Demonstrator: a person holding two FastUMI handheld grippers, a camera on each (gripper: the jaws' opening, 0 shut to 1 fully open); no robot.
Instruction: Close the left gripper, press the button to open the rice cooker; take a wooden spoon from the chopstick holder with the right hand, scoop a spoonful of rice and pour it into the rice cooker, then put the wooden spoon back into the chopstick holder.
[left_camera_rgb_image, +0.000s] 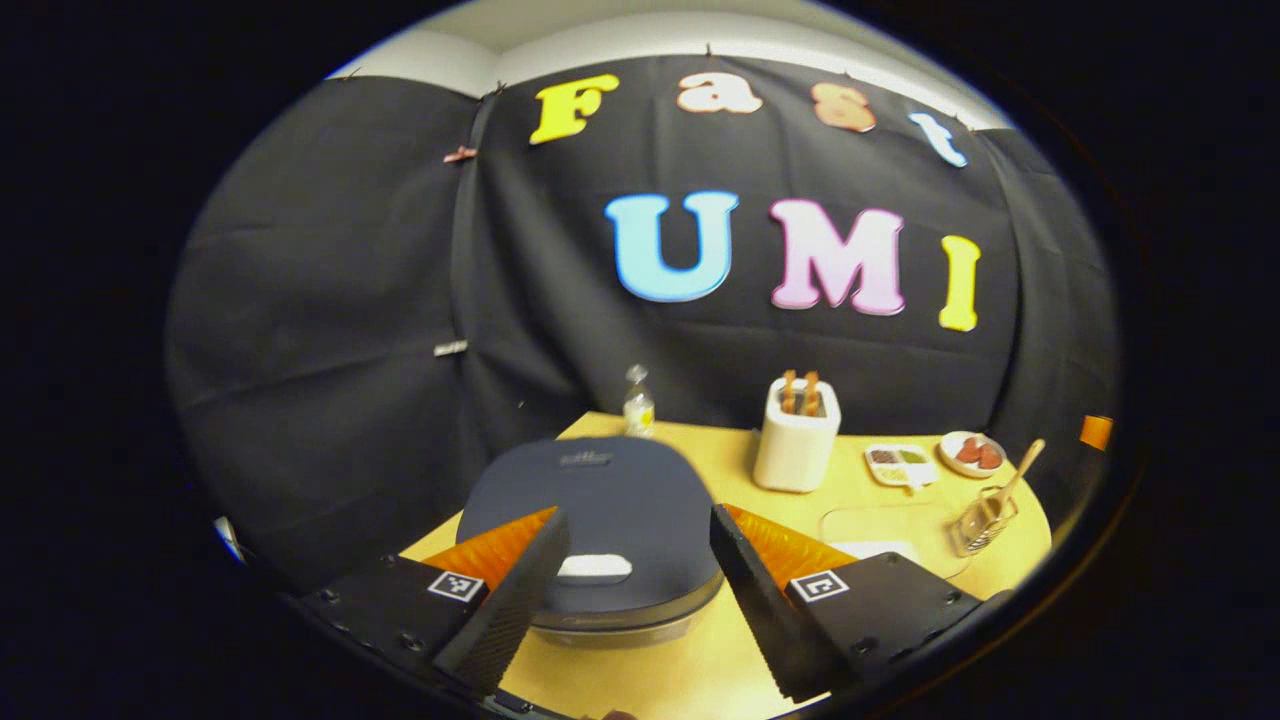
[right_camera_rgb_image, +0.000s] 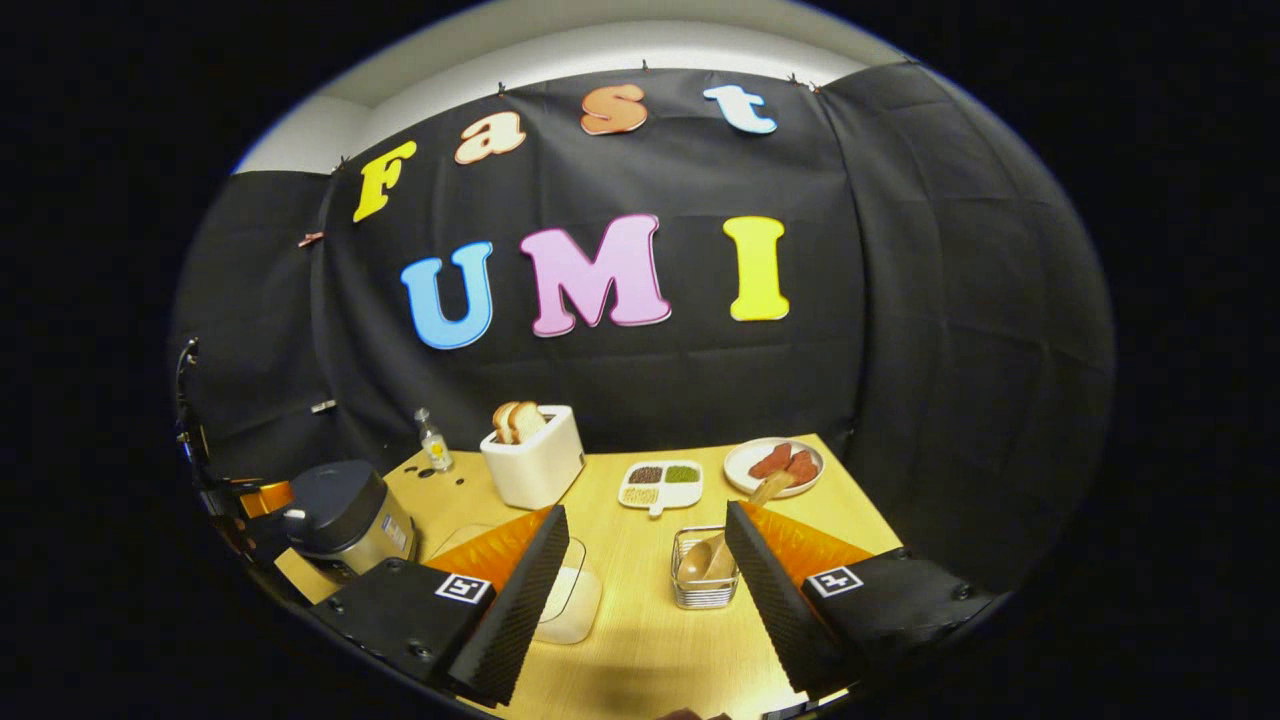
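The rice cooker (left_camera_rgb_image: 600, 490) has a dark closed lid and a white button (left_camera_rgb_image: 594, 568) at its front edge. My left gripper (left_camera_rgb_image: 640, 600) hovers open just above and in front of it, with the button between its fingers. In the right gripper view the cooker (right_camera_rgb_image: 345, 520) stands at the far left. A wire chopstick holder (right_camera_rgb_image: 703, 580) holds a wooden spoon (right_camera_rgb_image: 700, 558), bowl down, its handle leaning right. My right gripper (right_camera_rgb_image: 645, 600) is open, the holder just inside its right finger and a little ahead. A clear container of rice (right_camera_rgb_image: 572, 598) lies beside the left finger.
On the wooden table (right_camera_rgb_image: 640, 650) a white toaster (right_camera_rgb_image: 535, 455) with bread stands at the back. Near it are a small bottle (right_camera_rgb_image: 432, 440), a compartment dish (right_camera_rgb_image: 660, 482) and a plate (right_camera_rgb_image: 775, 465) of red food. The black cloth wall rises close behind.
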